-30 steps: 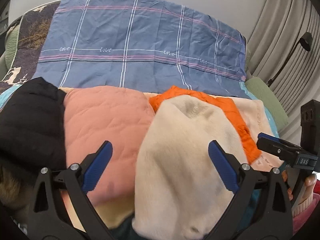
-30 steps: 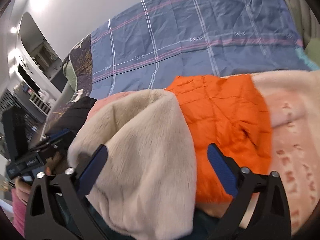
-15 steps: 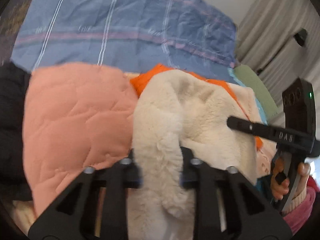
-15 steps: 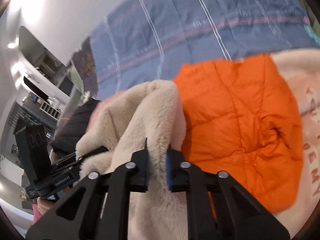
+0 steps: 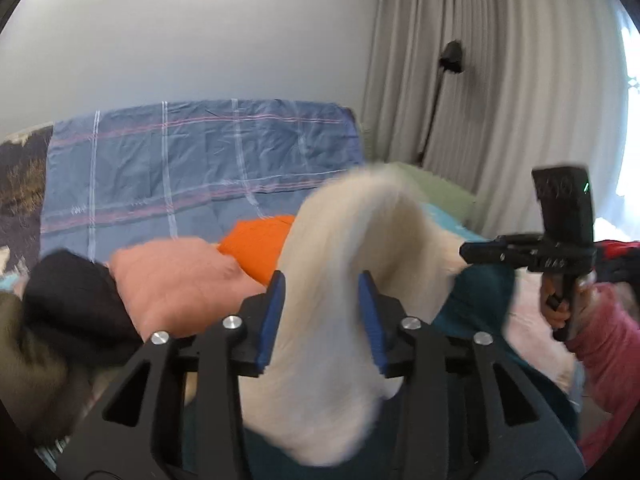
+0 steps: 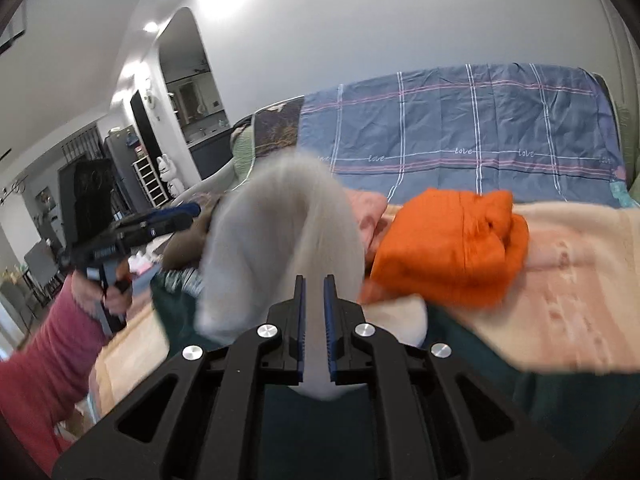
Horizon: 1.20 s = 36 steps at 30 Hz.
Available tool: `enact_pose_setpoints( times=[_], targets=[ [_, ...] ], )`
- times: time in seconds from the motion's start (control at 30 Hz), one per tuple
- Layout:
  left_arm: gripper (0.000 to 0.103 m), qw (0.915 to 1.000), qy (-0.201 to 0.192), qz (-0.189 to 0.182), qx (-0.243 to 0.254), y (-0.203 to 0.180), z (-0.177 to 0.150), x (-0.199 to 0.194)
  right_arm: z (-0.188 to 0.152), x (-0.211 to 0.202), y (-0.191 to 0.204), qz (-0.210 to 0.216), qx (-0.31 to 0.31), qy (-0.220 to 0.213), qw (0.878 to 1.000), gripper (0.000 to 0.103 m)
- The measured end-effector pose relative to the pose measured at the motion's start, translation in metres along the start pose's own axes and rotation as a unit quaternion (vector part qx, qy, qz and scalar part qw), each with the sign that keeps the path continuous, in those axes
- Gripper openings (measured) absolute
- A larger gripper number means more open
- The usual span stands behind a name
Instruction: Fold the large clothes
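Both grippers have lifted the cream fluffy garment [image 5: 340,248] up off the clothes pile on the bed [image 6: 460,128]; a second ago it lay flat there. Now it hangs in the air between them. The left gripper [image 5: 322,320] is opening a little, fleece still between its pads. The right gripper [image 6: 314,328] is closing tighter on the fleece. It looks ready to be spread out and folded.

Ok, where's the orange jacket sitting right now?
The orange jacket lies bunched on the bed, right of centre in the right wrist view, in front of the blue plaid sheet and right of the lifted cream fleece.
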<state>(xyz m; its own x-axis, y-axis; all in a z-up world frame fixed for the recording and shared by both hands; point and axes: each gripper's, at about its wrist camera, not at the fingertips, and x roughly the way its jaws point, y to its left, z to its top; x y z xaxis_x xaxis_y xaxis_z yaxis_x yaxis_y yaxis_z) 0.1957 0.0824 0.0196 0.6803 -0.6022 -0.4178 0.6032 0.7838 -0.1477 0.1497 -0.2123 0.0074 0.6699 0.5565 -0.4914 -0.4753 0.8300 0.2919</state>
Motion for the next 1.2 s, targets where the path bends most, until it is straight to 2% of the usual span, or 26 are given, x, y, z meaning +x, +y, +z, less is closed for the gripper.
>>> enact_pose_setpoints(
  times=[0.03, 0.07, 0.1, 0.17, 0.2, 0.27, 0.33, 0.47, 0.53, 0.6, 0.67, 0.73, 0.77, 0.8, 0.83, 0.87, 0.9, 0.93, 0.97, 1.03, 1.1, 1.17, 1.2],
  targets=[
    [0.043, 1.0000, 0.001, -0.007, 0.000, -0.008, -0.012, -0.010, -0.022, -0.012, 0.007, 0.003, -0.001, 0.007, 1.000, 0.008],
    [0.050, 0.9999, 0.005, -0.009, 0.004, -0.015, -0.024, -0.019, -0.032, -0.017, 0.011, 0.000, -0.002, 0.014, 1.000, 0.008],
    [0.057, 0.9999, 0.010, -0.003, 0.011, -0.021, -0.036, -0.022, -0.048, -0.022, 0.015, -0.013, -0.003, 0.025, 1.000, 0.009],
    [0.061, 0.9993, 0.029, 0.013, 0.018, -0.028, -0.054, -0.024, -0.064, -0.026, 0.017, -0.026, 0.004, 0.037, 0.999, 0.013],
    [0.062, 0.9985, 0.046, 0.021, 0.019, -0.032, -0.066, -0.023, -0.070, -0.025, 0.016, -0.029, 0.012, 0.044, 0.999, 0.016],
    [0.064, 0.9971, 0.067, 0.032, 0.018, -0.029, -0.082, -0.020, -0.079, -0.024, 0.015, -0.050, 0.023, 0.056, 0.997, 0.028],
    [0.065, 0.9957, 0.079, 0.042, 0.024, -0.030, -0.095, -0.022, -0.086, -0.019, 0.021, -0.069, 0.022, 0.067, 0.995, 0.033],
    [0.066, 0.9925, 0.099, 0.068, 0.024, -0.028, -0.114, -0.015, -0.097, 0.000, 0.036, -0.076, 0.004, 0.091, 0.993, 0.038],
    [0.069, 0.9929, 0.101, 0.062, 0.007, -0.026, -0.126, -0.023, -0.104, 0.007, 0.041, -0.063, 0.008, 0.104, 0.993, 0.043],
    [0.072, 0.9919, 0.112, 0.057, -0.018, -0.024, -0.140, -0.031, -0.114, 0.014, 0.039, -0.061, 0.023, 0.123, 0.990, 0.044],
    [0.072, 0.9884, 0.138, 0.057, -0.026, -0.021, -0.157, -0.029, -0.127, 0.027, 0.035, -0.082, 0.020, 0.156, 0.984, 0.044],
    [0.068, 0.9827, 0.167, 0.078, -0.017, -0.018, -0.171, -0.023, -0.141, 0.044, 0.020, -0.091, 0.046, 0.194, 0.976, 0.044],
    [0.052, 0.9791, 0.186, 0.076, -0.029, -0.012, -0.178, -0.017, -0.145, 0.051, 0.012, -0.077, 0.072, 0.207, 0.973, 0.041],
    [0.032, 0.9741, 0.210, 0.055, -0.063, -0.002, -0.185, -0.009, -0.149, 0.058, 0.006, -0.059, 0.096, 0.215, 0.970, 0.038],
    [0.025, 0.9690, 0.226, 0.035, -0.095, 0.006, -0.192, -0.002, -0.152, 0.067, 0.000, -0.044, 0.117, 0.223, 0.967, 0.033],
    [0.022, 0.9624, 0.241, 0.017, -0.124, 0.015, -0.197, 0.009, -0.153, 0.076, -0.004, -0.043, 0.122, 0.230, 0.965, 0.030],
    [0.022, 0.9601, 0.247, 0.016, -0.130, 0.019, -0.198, 0.017, -0.154, 0.087, -0.008, -0.056, 0.120, 0.239, 0.962, 0.029],
    [0.022, 0.9589, 0.253, 0.023, -0.126, 0.022, -0.200, 0.026, -0.155, 0.094, -0.010, -0.063, 0.120, 0.243, 0.961, 0.023],
    [0.021, 0.9588, 0.258, 0.040, -0.113, 0.025, -0.201, 0.039, -0.155, 0.101, -0.014, -0.070, 0.123, 0.244, 0.959, 0.014],
    [0.019, 0.9615, 0.245, 0.071, -0.101, 0.034, -0.196, 0.053, -0.149, 0.110, -0.028, -0.087, 0.142, 0.226, 0.960, 0.006],
    [0.016, 0.9625, 0.225, 0.122, -0.090, 0.049, -0.188, 0.062, -0.138, 0.110, -0.040, -0.135, 0.137, 0.187, 0.963, 0.006],
    [0.015, 0.9590, 0.211, 0.168, -0.089, 0.063, -0.183, 0.067, -0.130, 0.108, -0.053, -0.224, 0.094, 0.140, 0.960, 0.006],
    [0.015, 0.9565, 0.198, 0.193, -0.093, 0.071, -0.181, 0.065, -0.130, 0.106, -0.058, -0.235, 0.093, 0.133, 0.958, 0.006]
  ],
)
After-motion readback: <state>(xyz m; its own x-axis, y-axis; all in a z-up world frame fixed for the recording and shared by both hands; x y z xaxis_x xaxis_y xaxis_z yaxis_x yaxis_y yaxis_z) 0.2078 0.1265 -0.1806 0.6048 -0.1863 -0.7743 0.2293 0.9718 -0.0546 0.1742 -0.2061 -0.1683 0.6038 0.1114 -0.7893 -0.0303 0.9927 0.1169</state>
